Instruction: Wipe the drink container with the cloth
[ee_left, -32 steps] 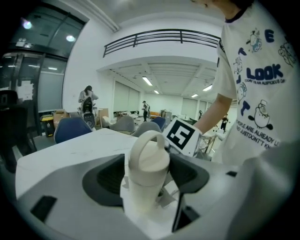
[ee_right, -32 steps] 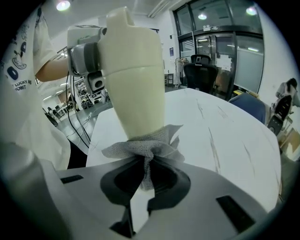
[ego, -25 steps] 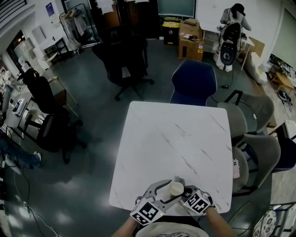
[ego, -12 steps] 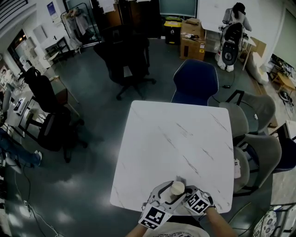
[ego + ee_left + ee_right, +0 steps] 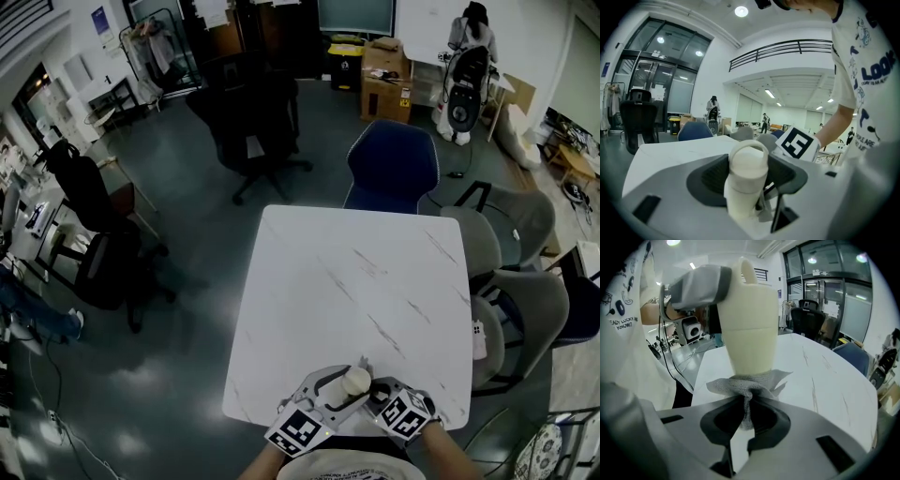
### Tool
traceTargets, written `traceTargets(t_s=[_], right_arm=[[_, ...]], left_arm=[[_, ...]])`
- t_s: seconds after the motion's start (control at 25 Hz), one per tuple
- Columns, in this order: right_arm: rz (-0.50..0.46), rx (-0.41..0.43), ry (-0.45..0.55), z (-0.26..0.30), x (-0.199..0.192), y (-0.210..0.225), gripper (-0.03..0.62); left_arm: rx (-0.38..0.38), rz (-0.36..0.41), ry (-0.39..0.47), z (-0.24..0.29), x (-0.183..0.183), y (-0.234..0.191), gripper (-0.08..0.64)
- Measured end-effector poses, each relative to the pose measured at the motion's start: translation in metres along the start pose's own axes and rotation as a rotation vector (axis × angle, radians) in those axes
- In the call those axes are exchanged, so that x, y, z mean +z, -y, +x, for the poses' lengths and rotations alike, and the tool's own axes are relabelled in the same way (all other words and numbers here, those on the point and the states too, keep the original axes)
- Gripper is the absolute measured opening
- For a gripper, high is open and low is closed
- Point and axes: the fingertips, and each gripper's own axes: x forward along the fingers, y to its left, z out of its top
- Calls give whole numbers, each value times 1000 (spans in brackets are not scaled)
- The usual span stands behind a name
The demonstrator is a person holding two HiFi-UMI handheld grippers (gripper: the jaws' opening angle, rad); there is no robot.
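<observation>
Holding: left gripper [image 5: 748, 188] is clamped around the cream drink container [image 5: 749, 324], pads on either side just below the looped lid. Its jaws have just been closing a little with the container between them, probably to firm the grip against rubbing.
Container place: upright, over the near edge of the white table [image 5: 356, 272], close to the person's body. It looks lifted off the tabletop, though the head view is too small to be sure.
Cloth: grey cloth [image 5: 751, 382] is bunched and pinched tight in the right gripper [image 5: 744, 423]. Its loose end fans out against the container's lower wall, touching it.
Why this split: one gripper steadies and the other wipes. Pinching the cloth short leaves a firm wad to press with.
Why low contact: the cloth meets only the bottom part now. The upper wall and lid are bare, so most of the wiping is likely not yet done.
Risk: the light container could twist between the pads if the cloth drags hard.
</observation>
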Motion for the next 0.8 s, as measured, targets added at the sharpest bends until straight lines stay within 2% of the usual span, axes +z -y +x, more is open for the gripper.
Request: traceTargets(t_s=[0.48, 0.8], right_arm=[[-73, 7, 67, -40, 38, -7, 37], [-109, 1, 92, -56, 49, -7, 37]], left_arm=[[-202, 99, -58, -5, -1, 1, 265], [-341, 160, -109, -6, -4, 4, 265]])
